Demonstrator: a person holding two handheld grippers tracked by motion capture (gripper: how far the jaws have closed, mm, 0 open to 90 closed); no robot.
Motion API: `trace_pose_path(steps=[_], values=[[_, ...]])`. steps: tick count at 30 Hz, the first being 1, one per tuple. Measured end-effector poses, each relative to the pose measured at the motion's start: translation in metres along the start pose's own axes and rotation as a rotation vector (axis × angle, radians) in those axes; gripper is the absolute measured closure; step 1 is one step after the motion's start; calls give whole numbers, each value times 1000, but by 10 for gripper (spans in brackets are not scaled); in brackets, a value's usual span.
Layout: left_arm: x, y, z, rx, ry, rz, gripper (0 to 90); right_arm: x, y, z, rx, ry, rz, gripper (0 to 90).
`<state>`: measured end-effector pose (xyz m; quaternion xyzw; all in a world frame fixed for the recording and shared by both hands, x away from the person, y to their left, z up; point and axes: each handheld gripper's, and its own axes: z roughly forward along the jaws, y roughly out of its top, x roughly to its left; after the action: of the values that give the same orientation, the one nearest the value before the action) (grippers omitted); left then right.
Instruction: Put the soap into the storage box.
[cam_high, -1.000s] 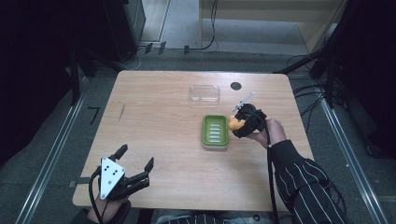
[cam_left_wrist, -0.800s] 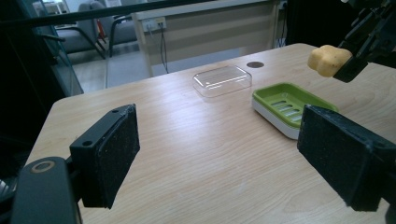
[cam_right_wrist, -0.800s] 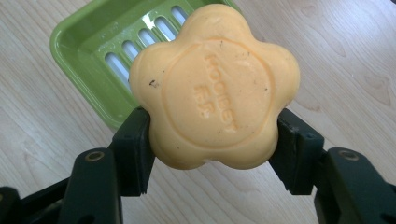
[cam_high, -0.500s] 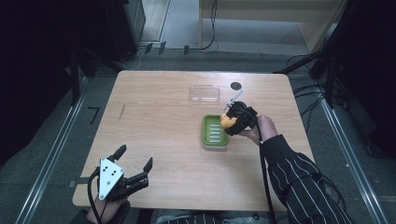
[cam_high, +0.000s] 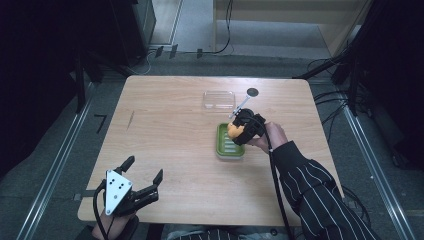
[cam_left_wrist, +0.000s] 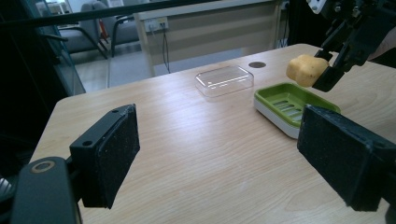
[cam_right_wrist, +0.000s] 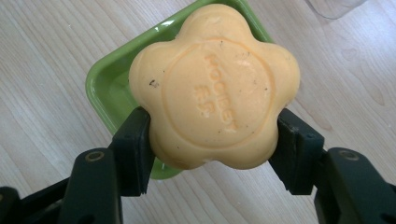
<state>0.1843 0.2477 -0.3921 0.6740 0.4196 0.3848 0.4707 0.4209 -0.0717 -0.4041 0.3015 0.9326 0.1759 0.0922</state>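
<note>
Item one: I am holding the right claw (cam_right_wrist: 212, 154) clamped on a flower-shaped orange soap (cam_right_wrist: 214, 86), jaws pressing its two sides. Item two: a green soap dish (cam_high: 229, 146) is sitting directly beneath that claw and soap on the wooden table (cam_high: 165, 125). Item three: a clear plastic lid (cam_high: 219, 99) is lying just beyond the dish, farther from the right claw. Item four: I am resting the left claw (cam_high: 144, 175) near the table's front edge, jaws spread apart and empty, well apart from the dish.
</note>
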Motion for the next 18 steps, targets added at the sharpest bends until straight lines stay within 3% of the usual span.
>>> trace_pose_path(steps=[18], values=[[0, 0, 0, -2, 1, -1, 130, 7, 9, 16, 43, 20, -8, 400]])
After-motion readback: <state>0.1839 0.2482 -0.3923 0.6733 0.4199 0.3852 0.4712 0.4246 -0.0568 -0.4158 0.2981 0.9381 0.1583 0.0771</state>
